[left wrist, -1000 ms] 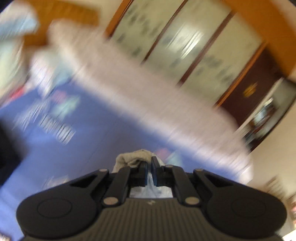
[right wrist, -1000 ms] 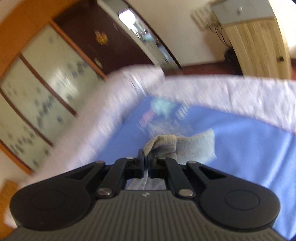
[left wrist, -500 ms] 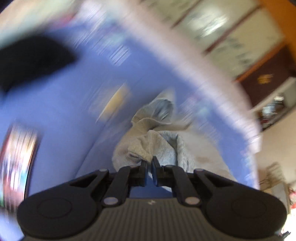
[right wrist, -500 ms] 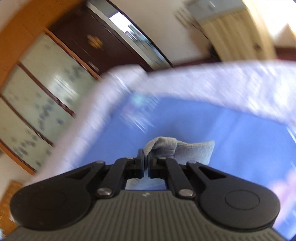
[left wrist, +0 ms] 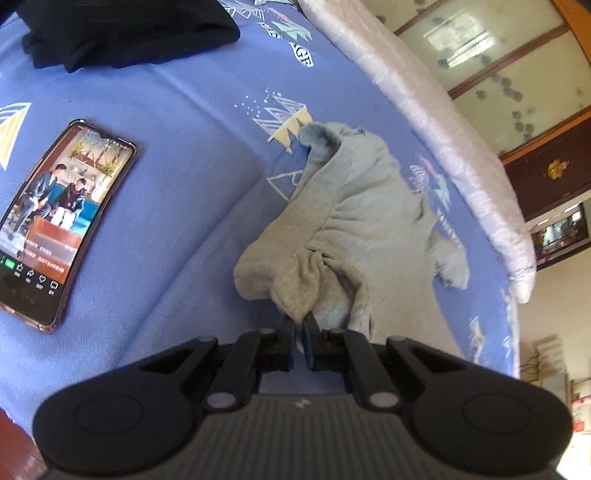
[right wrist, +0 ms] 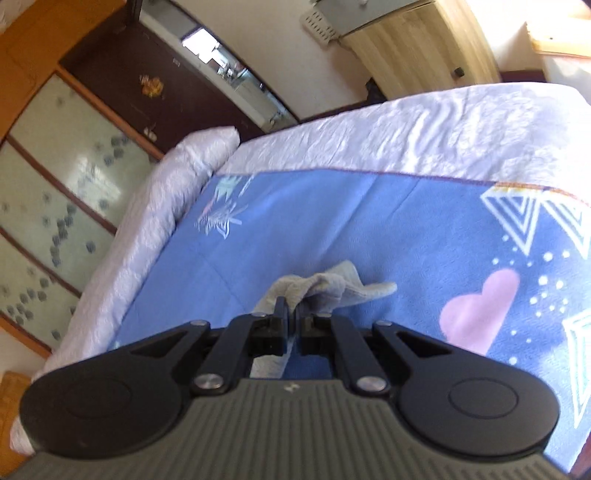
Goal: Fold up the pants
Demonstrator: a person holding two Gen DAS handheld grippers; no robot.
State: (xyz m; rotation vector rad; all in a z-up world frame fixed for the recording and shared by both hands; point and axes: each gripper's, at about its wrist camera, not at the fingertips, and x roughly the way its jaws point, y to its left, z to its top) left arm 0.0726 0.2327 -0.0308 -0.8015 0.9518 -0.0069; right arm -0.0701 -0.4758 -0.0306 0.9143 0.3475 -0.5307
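The grey pants [left wrist: 362, 221] lie bunched on the blue patterned bed sheet [left wrist: 177, 206], stretching away from my left gripper. My left gripper [left wrist: 300, 325] is shut on a gathered edge of the pants at their near end. In the right wrist view my right gripper [right wrist: 294, 314] is shut on another bunched part of the grey pants [right wrist: 332, 290], with a small fold sticking out beyond the fingertips over the blue sheet [right wrist: 369, 229].
A phone [left wrist: 55, 218] with a lit screen lies on the sheet left of the pants. A black garment [left wrist: 122, 29] lies at the far left. A white quilt [left wrist: 424, 122] runs along the bed's edge. It also shows in the right wrist view [right wrist: 406, 125]. A wardrobe [right wrist: 62, 177] stands beyond.
Both grippers have swung down toward the bed with the pants held. The left view now looks down at the sheet, phone and spread pants. The motion blur is gone.
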